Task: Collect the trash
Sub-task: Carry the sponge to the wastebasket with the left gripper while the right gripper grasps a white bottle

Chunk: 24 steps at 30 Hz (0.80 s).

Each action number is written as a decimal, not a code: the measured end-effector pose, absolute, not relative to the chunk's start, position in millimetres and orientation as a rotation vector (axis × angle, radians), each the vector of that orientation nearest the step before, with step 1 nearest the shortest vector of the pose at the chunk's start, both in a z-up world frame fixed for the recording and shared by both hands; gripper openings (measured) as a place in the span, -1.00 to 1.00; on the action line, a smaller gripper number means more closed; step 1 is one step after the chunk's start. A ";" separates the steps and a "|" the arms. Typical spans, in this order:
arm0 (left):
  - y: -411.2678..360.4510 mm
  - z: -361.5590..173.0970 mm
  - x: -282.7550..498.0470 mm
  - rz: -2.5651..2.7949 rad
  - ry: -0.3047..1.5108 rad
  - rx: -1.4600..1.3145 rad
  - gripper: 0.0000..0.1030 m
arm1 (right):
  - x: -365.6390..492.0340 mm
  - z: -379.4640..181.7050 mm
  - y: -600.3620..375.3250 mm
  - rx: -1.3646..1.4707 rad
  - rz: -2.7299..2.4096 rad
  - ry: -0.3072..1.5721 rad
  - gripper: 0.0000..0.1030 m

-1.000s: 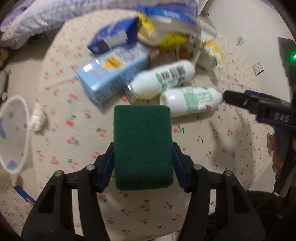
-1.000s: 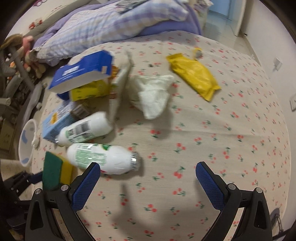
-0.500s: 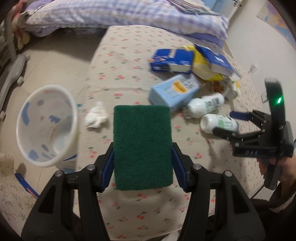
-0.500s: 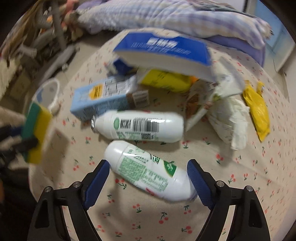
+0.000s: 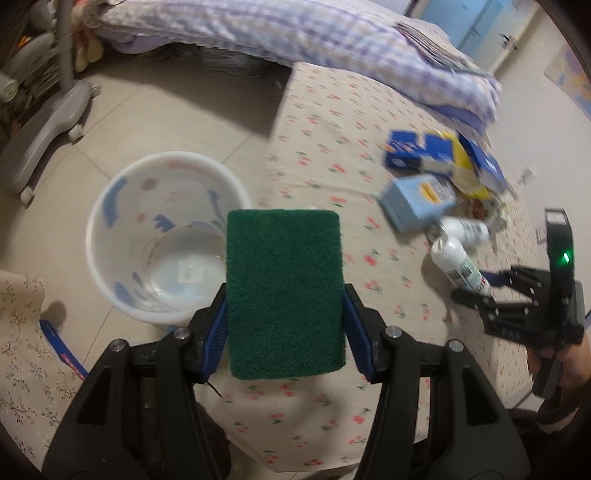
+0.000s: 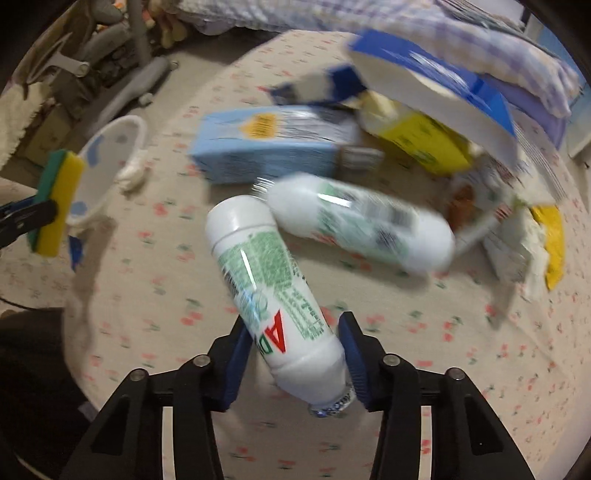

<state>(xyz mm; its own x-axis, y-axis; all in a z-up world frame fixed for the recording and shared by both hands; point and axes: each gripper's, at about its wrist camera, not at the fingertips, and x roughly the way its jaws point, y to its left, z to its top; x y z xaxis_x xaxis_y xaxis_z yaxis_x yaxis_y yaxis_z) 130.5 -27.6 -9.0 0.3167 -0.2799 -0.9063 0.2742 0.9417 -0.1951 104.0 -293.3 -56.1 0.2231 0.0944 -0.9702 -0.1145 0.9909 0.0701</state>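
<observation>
My left gripper [image 5: 284, 332] is shut on a green and yellow sponge [image 5: 284, 293] and holds it at the table's left edge, beside the white bin [image 5: 162, 236] on the floor. The sponge [image 6: 55, 203] and bin [image 6: 110, 162] also show in the right wrist view. My right gripper [image 6: 295, 354] is closed around a white bottle with a green label [image 6: 273, 291], its cap end between the blue pads. It shows in the left wrist view [image 5: 476, 291] at the bottle [image 5: 458, 264]. A second white bottle [image 6: 362, 225] lies just behind.
A light blue carton [image 6: 273, 144], blue boxes [image 6: 432, 92], a yellow pack [image 6: 424, 144] and crumpled wrappers [image 6: 517, 236] are piled on the cherry-print tablecloth [image 6: 480, 350]. A crumpled tissue [image 6: 133, 171] lies by the bin. A checked blanket [image 5: 295, 33] lies beyond.
My left gripper has swung left with the sponge, bringing the bin nearer. My right gripper has moved in and closed on the green-label bottle, which has turned lengthwise.
</observation>
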 end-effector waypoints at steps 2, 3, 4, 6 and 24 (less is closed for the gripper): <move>-13.4 -8.9 136.4 -0.334 1.189 -0.031 0.14 | 108.3 -51.8 -275.9 -0.025 0.177 1.325 -0.17; -6.2 -9.0 139.5 -0.320 1.187 -0.047 0.14 | 110.9 -51.4 -269.8 -0.021 0.189 1.322 -0.28; -1.4 -9.3 142.1 -0.310 1.186 -0.058 0.14 | 114.6 -49.8 -262.2 -0.005 0.203 1.319 -0.28; 11.0 -10.2 147.6 -0.285 1.181 -0.080 0.14 | 120.6 -47.4 -251.0 0.012 0.221 1.310 -0.28; 69.8 -27.4 179.5 -0.112 1.105 -0.080 0.71 | 169.8 -27.8 -166.8 0.098 0.296 1.223 -0.28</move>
<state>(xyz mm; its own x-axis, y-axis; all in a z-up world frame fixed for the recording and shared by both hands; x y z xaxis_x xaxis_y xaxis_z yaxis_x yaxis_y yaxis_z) 179.5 69.8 -27.4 0.4446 -0.1295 -0.8863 0.0502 0.9915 -0.1197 169.8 -166.8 -27.8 0.3083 0.2757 -0.9105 -0.1713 0.9575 0.2319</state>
